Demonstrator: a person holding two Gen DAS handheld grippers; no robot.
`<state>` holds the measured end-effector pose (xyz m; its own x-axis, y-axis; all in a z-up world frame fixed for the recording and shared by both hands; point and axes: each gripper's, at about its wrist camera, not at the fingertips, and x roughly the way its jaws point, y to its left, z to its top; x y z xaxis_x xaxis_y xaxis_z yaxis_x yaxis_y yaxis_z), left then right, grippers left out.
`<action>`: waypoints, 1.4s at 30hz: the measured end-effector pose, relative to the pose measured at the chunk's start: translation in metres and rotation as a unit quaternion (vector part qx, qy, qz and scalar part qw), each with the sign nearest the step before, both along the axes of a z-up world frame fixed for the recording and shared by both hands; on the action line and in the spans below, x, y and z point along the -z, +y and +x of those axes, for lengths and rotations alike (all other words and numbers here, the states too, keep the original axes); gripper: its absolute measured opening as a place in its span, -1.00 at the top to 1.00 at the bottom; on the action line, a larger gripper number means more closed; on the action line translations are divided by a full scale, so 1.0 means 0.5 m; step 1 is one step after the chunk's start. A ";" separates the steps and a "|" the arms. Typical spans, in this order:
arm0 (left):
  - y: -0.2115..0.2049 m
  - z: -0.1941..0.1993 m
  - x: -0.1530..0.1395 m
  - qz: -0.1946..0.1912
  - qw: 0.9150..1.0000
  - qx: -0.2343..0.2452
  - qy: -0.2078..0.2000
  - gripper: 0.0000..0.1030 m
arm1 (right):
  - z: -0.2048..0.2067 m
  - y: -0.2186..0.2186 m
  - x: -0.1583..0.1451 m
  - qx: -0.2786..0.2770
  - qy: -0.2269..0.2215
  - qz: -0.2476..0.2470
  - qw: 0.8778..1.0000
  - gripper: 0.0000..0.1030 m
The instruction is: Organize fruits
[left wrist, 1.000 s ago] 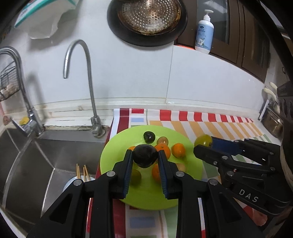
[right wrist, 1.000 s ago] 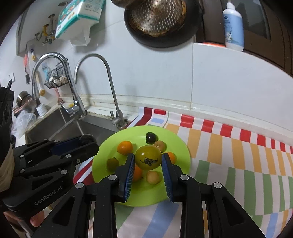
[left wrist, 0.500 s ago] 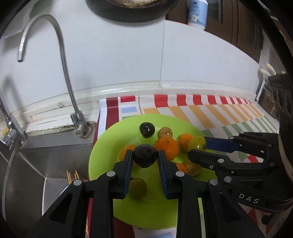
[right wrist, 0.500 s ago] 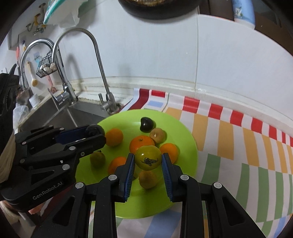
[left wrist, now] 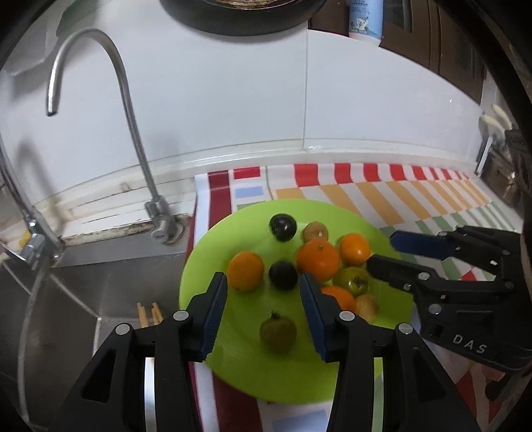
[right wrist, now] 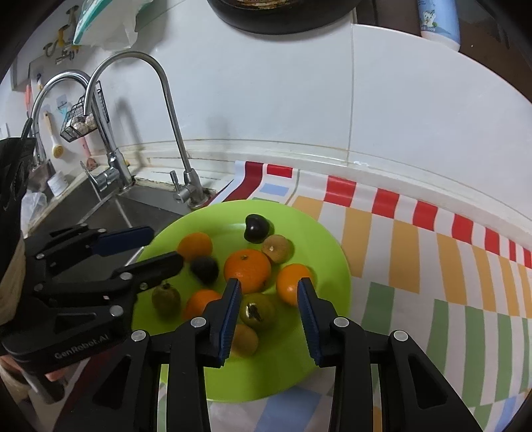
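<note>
A lime green plate (left wrist: 286, 372) (right wrist: 332, 232) on a striped mat holds several fruits. My left gripper (left wrist: 263, 292) is open over the plate; a dark plum (left wrist: 283, 275) (right wrist: 204, 270) lies on the plate just beyond its fingers. My right gripper (right wrist: 268, 292) is open; a green tomato (right wrist: 258, 310) (left wrist: 352, 280) lies on the plate between its fingers. Oranges (left wrist: 317, 260) (right wrist: 247, 270), a second dark plum (left wrist: 282, 227) (right wrist: 256, 227) and small brownish fruits lie around them. Each gripper shows in the other's view, the right (left wrist: 389, 252) and the left (right wrist: 159, 246).
A steel sink (left wrist: 66, 299) with two taps (left wrist: 156, 212) lies left of the plate. The striped mat (right wrist: 432, 266) runs right along the white tiled wall. A dark pan hangs above; a lotion bottle (right wrist: 439, 20) stands on a ledge. Chopsticks (left wrist: 148, 312) lie by the sink.
Both grippers opened. The left let the dark plum go and the right let the green tomato go; both fruits now lie on the plate.
</note>
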<state>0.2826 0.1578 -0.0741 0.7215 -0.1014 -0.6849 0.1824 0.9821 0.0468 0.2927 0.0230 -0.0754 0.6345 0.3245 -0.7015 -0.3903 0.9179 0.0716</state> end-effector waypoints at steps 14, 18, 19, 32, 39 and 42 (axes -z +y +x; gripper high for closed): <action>-0.016 -0.115 -0.073 0.011 0.999 0.011 -0.042 -0.31 | -0.115 -0.058 -0.055 0.091 -0.029 0.013 0.995 -0.07; -0.025 -0.156 -0.094 0.008 0.998 0.007 -0.055 -0.39 | -0.167 -0.076 -0.077 0.118 -0.047 0.009 0.992 -0.30; -0.027 -0.170 -0.102 0.006 0.998 0.004 -0.061 -0.47 | -0.178 -0.080 -0.082 0.121 -0.049 0.009 0.991 -0.31; -0.090 -0.343 -0.153 -0.027 0.994 -0.030 -0.100 -0.92 | -0.358 -0.160 -0.160 0.146 -0.102 -0.004 0.984 -0.67; -0.134 -0.424 -0.165 -0.023 0.993 -0.036 -0.115 -1.00 | -0.452 -0.216 -0.170 0.157 -0.105 -0.002 0.982 -0.67; -0.155 -0.452 -0.172 -0.020 0.992 -0.035 -0.121 -1.00 | -0.484 -0.234 -0.174 0.158 -0.108 -0.007 0.981 -0.67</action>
